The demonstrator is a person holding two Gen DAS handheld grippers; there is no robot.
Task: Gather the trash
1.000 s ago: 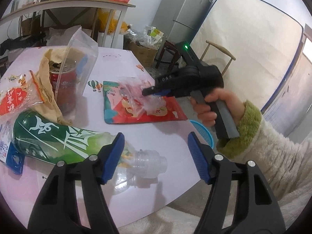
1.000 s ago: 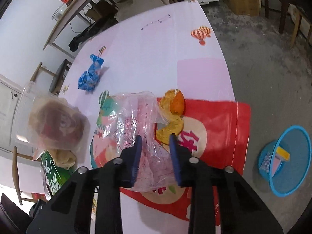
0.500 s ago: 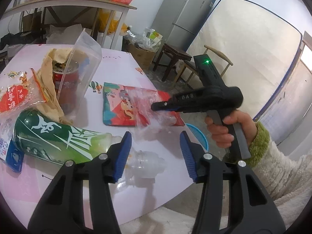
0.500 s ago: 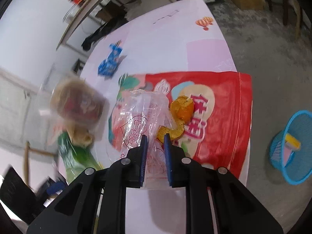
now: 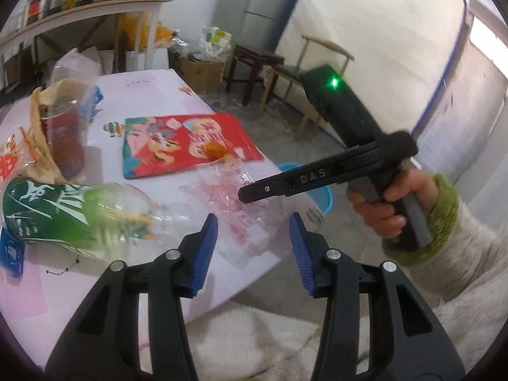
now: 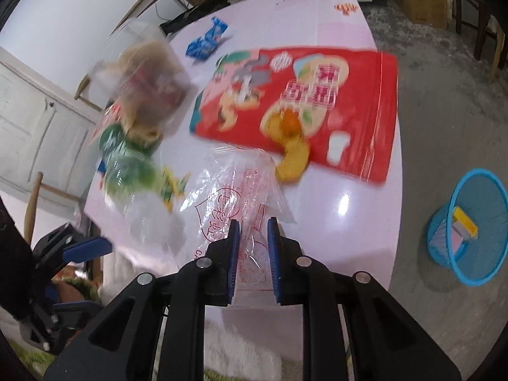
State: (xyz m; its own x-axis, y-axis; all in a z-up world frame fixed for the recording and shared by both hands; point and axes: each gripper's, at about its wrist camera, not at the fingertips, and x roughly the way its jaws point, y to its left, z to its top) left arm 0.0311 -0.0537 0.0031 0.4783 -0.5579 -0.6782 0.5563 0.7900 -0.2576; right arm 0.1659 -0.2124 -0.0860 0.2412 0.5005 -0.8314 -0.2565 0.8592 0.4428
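Two grippers are in view over the pink table [image 6: 358, 190], which serves as the reference for all positions below.

Nearest, at the table's near edge, the right gripper [image 6: 253, 254] has its blue pads pressed onto the clear plastic bag [image 6: 241, 197]. The bag's near end sits between the jaws; the rest fans forward over the table, printed in red. A narrow gap remains between the pads, filled by the film.

The left gripper [image 5: 253, 247] stands with its jaws wide apart and nothing between them. The bag [image 5: 235, 197] lies just ahead of the gap, not touching either pad.

Left of the bag on the table lies a green-labelled bottle [image 5: 63, 212] on its side. Farther in, a red snack packet [image 6: 304, 104] lies flat, with orange peel [image 6: 290, 141] on its near edge. Beyond the bottle stands a red can [image 5: 65, 139] among brown paper. A blue wrapper [image 6: 206, 41] lies at the far side.

Off the table, on the floor to its right, stands a blue mesh basket [image 6: 470, 225].
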